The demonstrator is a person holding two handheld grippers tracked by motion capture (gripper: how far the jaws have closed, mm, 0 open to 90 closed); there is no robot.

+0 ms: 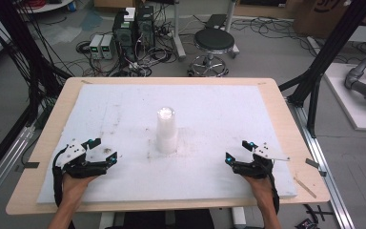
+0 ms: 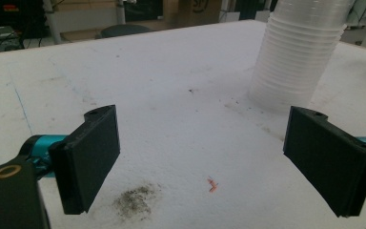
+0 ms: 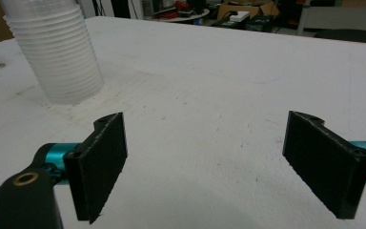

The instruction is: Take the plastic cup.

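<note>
Both tools, left tool point(image 1: 106, 155) and right tool point(image 1: 238, 151), rested spread (nothing between the jaws) well apart from the stack of clear plastic cups point(image 1: 166, 130) mid-tabletop point(image 1: 138, 83).

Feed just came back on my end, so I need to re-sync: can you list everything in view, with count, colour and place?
stack of cups: one stack, clear plastic, upside down, middle of the white mat
white mat: one, white with grey smudges, covering most of the table
table: one, light wood, under the mat
dirt patch: one, dark grey, on the mat in front of the left gripper
orange scrap: one, tiny, on the mat between the left jaws
stool: one, black, on the floor beyond the table
left gripper: one, black, open, near left of the mat
right gripper: one, black, open, near right of the mat
</note>
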